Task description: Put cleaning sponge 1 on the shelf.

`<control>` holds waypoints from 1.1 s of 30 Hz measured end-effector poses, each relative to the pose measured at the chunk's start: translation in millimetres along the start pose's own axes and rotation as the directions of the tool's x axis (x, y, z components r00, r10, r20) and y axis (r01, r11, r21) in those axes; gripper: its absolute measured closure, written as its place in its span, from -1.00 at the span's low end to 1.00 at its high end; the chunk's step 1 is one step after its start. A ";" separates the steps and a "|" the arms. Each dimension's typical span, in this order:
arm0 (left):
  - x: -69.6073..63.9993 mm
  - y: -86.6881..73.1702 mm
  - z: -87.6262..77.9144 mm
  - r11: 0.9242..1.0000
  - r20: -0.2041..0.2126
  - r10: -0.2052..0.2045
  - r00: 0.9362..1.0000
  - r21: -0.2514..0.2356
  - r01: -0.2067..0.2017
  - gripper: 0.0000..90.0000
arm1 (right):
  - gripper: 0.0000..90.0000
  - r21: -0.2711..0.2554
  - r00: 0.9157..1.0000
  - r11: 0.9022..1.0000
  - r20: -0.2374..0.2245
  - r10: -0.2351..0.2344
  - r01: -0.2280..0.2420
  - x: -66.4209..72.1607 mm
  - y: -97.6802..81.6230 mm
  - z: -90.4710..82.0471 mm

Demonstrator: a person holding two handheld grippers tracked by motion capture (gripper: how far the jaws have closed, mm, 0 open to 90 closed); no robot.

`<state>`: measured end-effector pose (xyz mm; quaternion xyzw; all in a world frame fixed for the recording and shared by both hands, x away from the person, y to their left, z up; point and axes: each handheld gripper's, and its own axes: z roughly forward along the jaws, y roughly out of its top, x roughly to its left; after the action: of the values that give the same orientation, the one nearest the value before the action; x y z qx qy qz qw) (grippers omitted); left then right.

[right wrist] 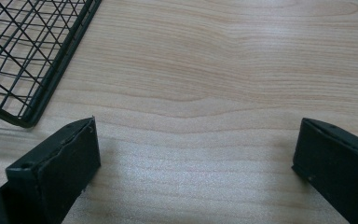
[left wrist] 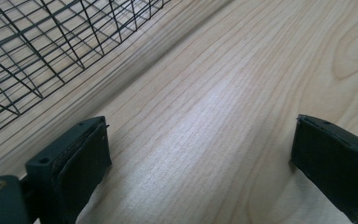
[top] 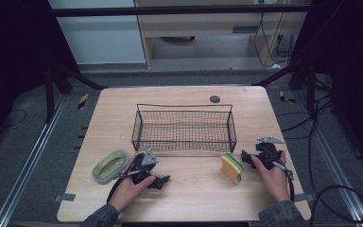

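My left gripper (top: 162, 180) rests low on the wooden table (top: 194, 194) in front of the black wire basket (top: 184, 126). Its jaws stand open over bare wood (left wrist: 200, 126). My right gripper (top: 246, 158) lies near the table's right edge, also open with nothing between its jaws (right wrist: 198, 123). A yellow and green sponge (top: 231, 168) stands on edge just left of the right gripper, apart from it. A green oval dish (top: 109, 165) sits left of my left hand. The basket mesh (left wrist: 32, 46) fills the upper left of the left gripper view, and a basket corner (right wrist: 25, 60) sits at the upper left of the right gripper view.
A small dark round cap (top: 214, 99) is set in the table behind the basket. The basket looks empty. Cables (top: 312, 198) trail off the table's right side. Dark frame legs stand at both back corners.
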<state>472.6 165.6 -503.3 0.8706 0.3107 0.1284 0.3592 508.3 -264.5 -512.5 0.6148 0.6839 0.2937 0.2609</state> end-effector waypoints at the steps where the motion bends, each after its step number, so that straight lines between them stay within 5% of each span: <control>1: -0.4 0.7 -2.0 1.000 0.002 0.007 1.000 -0.005 -0.007 -0.95 | -0.98 0.000 1.000 1.000 0.000 0.000 0.000 0.0 0.0 0.0; 6: -6.1 4.2 -10.9 0.996 -0.045 0.094 0.995 -0.009 -0.094 -0.93 | -0.98 -0.001 1.000 1.000 0.000 -0.006 0.006 0.3 -0.9 -0.6; 12: -8.5 7.2 -23.9 0.992 -0.053 0.120 0.991 -0.037 -0.122 -0.92 | -0.98 -0.002 1.000 1.000 0.001 -0.003 0.003 1.8 -2.0 -1.8; 25: 1.0 24.7 -58.4 0.994 -0.073 0.095 0.993 -0.045 -0.098 -0.90 | -0.99 0.001 1.000 1.000 -0.004 -0.012 0.012 1.5 -2.7 -2.4; 33: 12.4 46.8 -100.9 0.992 -0.129 0.122 0.984 -0.010 -0.124 -0.92 | -0.98 -0.001 0.999 1.000 -0.031 -0.024 0.024 1.4 -4.5 -4.7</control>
<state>458.2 202.8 -398.8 0.8749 0.2775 0.2087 0.3375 501.7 -263.8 -512.5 0.6020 0.6950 0.3002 0.2539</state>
